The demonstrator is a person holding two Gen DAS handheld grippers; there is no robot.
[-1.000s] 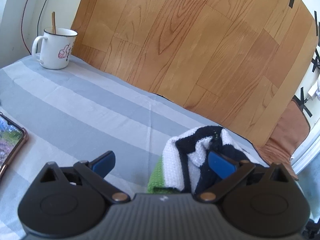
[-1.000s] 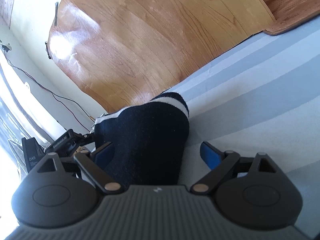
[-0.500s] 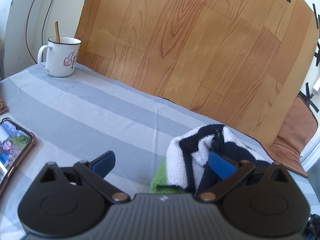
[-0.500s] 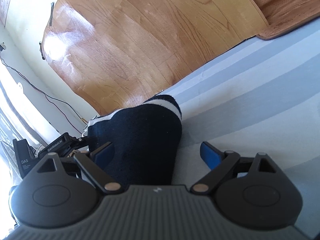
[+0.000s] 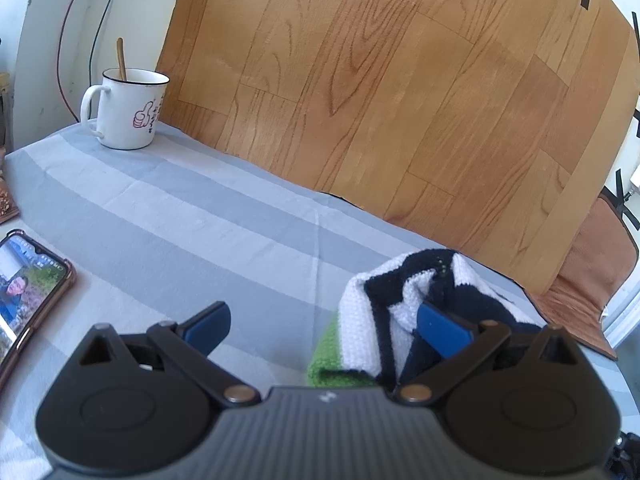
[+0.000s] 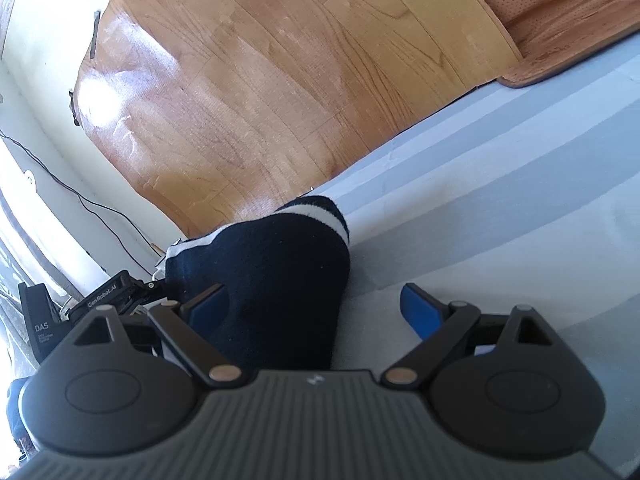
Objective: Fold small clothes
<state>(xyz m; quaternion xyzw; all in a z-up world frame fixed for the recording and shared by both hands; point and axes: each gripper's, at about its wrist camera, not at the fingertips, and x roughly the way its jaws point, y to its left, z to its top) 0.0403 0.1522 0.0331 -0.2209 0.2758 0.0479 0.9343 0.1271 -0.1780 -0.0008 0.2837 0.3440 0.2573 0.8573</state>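
In the left wrist view the sock [image 5: 404, 312] lies on the cloth-covered table [image 5: 224, 232], draped around the right finger [image 5: 442, 330]; the left finger [image 5: 206, 324] stands apart over bare cloth; a mug [image 5: 130, 114] stands far ahead to the left, a phone [image 5: 24, 284] at the left edge; in the right wrist view the sock [image 6: 272, 280] lies between the fingers, against the left one [image 6: 208, 308], with the wooden panel [image 6: 280, 80] behind.

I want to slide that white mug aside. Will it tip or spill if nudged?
The mug looks squat with a broad base on the striped cloth, so it likely slides rather than tips. The cloth may drag and bunch. The stick leaning inside could rattle; contents are not visible.
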